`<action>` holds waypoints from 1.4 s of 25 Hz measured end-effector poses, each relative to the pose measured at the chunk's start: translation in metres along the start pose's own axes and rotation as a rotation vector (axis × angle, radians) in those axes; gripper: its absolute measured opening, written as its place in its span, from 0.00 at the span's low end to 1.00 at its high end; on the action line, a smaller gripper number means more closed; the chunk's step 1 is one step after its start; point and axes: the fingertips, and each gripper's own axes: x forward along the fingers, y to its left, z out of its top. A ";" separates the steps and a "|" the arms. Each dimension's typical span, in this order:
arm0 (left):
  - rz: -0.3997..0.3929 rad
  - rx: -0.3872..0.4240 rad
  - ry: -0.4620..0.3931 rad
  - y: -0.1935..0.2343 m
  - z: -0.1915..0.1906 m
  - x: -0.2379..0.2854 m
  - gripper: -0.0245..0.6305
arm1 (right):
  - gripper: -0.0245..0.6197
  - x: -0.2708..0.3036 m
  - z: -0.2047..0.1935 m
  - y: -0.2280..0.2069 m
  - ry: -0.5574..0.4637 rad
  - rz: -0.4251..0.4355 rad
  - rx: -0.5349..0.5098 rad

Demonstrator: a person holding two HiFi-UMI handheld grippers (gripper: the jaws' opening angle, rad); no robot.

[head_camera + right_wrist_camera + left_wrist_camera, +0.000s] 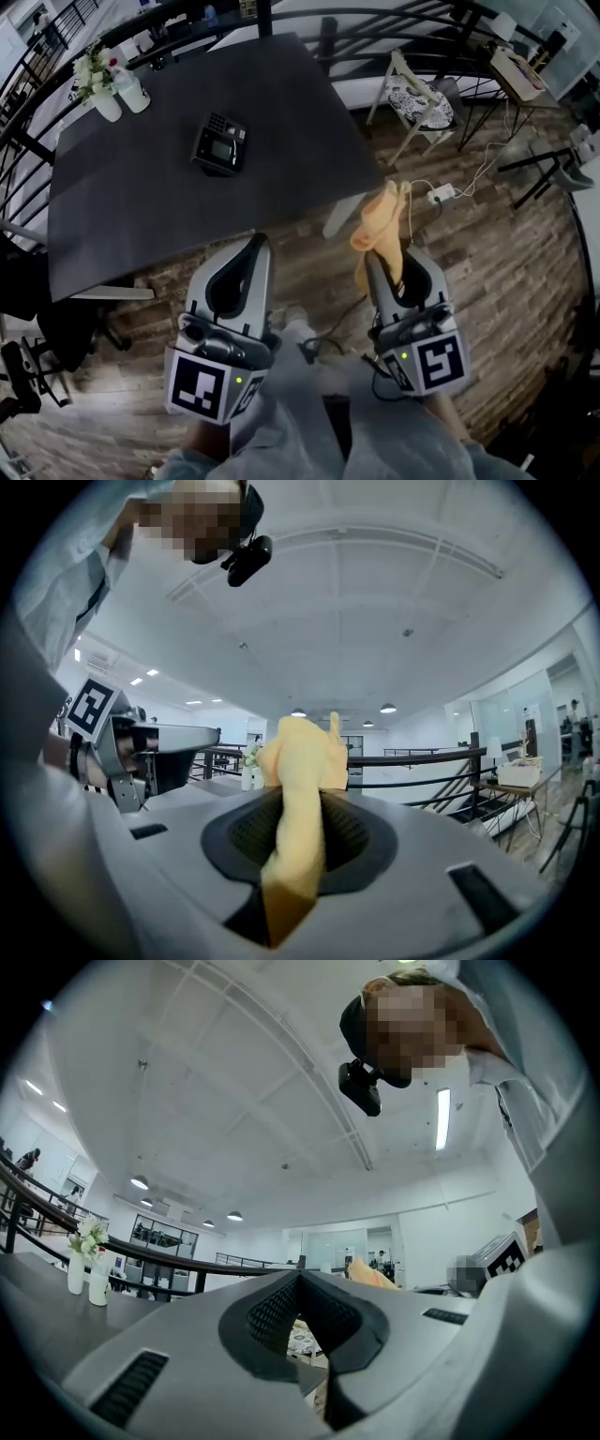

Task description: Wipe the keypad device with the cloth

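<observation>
Currently, right gripper (379, 261) jaws clamped on yellow cloth (381, 223), cloth bunched above the tips, left gripper (255, 242) jaws closed tip to tip, nothing between, keypad device (220, 143) flat on dark table (131, 225), well apart from both grippers.

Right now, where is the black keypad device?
In the head view, the black keypad device lies on the dark grey table, right of the white flower vases, beyond the left claw.
</observation>
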 end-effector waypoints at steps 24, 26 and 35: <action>0.049 0.022 -0.014 0.050 0.001 0.010 0.06 | 0.19 0.053 -0.004 0.008 0.018 0.032 -0.011; 0.057 0.023 -0.022 0.052 0.002 0.006 0.06 | 0.19 0.053 -0.001 0.012 0.006 0.039 -0.014; 0.103 0.031 -0.024 0.055 0.003 -0.011 0.06 | 0.19 0.053 0.003 0.016 -0.008 0.058 -0.028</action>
